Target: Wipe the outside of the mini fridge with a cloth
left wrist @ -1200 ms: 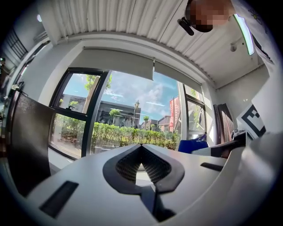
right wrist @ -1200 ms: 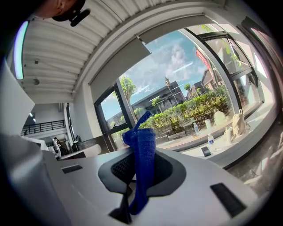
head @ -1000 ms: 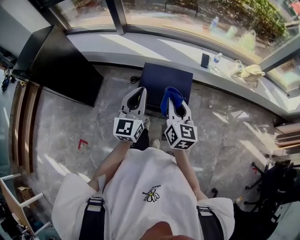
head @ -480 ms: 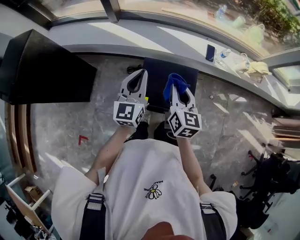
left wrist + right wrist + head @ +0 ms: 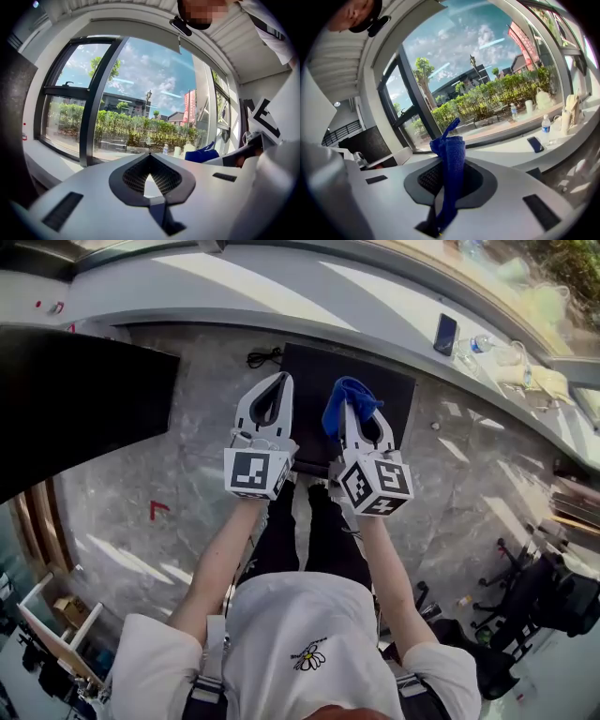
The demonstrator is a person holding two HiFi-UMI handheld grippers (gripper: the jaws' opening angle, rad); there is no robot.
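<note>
The wiping had not yet begun; this looked like the approach step. The person stood over the mini fridge, a dark box on the stone floor, pushed back against the wall under the window ledge. Both tools were held level above its top, clear of it.

The right gripper had its fingers pressed together on a blue cloth, which was bunched into a roll and stuck out past the tips. The left gripper had its fingers closed tip to tip with nothing between them.

The next move, as I judged it, called for lowering the right gripper until the cloth's loose end lay flat on the fridge top, then sweeping across it. The rolled cloth offered little contact, so it would probably need to be tilted or pressed down to spread.

The top and front were open to reach. A big dark cabinet stood well apart on the left, and the floor on the right was bare, so both sides looked reachable by stepping round. The back sat tight to the wall below the ledge, where a phone and a bottle lay, and a cord lay by the rear left corner.
</note>
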